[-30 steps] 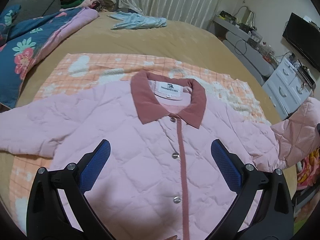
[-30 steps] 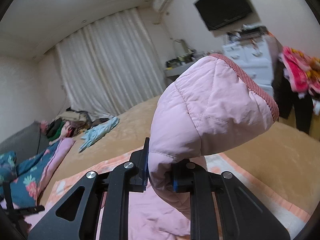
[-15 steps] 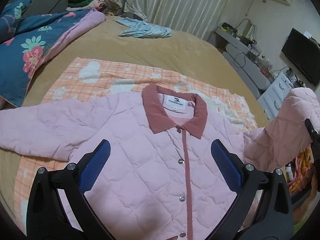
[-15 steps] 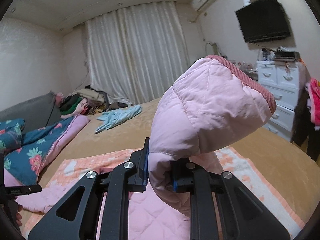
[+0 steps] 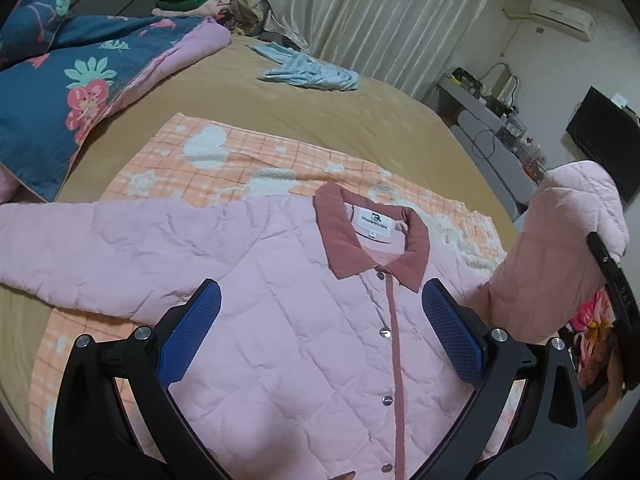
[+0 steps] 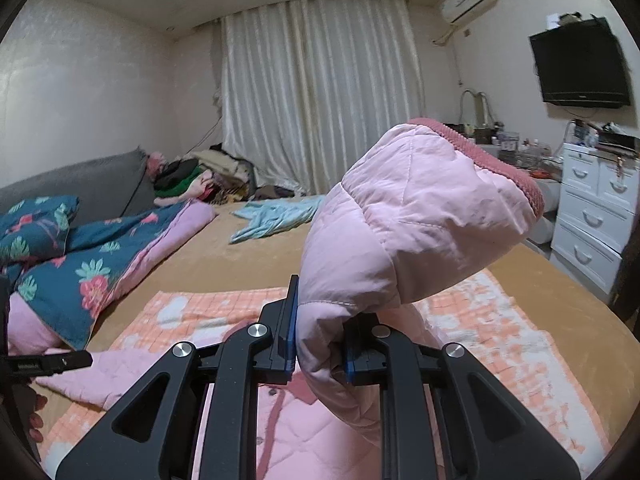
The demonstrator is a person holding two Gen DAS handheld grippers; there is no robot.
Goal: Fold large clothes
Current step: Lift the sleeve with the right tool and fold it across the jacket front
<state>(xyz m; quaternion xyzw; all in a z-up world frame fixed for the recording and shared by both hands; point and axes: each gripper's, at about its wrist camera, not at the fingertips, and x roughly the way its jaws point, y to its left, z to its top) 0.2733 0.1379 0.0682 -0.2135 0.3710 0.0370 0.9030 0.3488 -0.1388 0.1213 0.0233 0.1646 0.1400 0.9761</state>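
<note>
Jacket sleeve (image 6: 408, 216) in right tool (image 6: 320, 344)

Bedding: blue floral quilt (image 5: 60, 92)
Bedspread: tan (image 5: 360, 124)
Far side: crumpled light-blue garment (image 5: 310, 72)
Wall: black flat television (image 6: 580, 68)
Corner: white drawer chest (image 6: 596, 212)

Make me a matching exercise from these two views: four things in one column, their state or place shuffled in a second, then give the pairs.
Things
1. right gripper
2. left gripper
3. light blue garment
4. jacket collar

States or places
A. open, above the jacket's front
B. dark pink, around a white label
C. shut on the lifted sleeve
D. crumpled on the tan bedspread, near the curtains

Pairs: 1-C, 2-A, 3-D, 4-B
</note>
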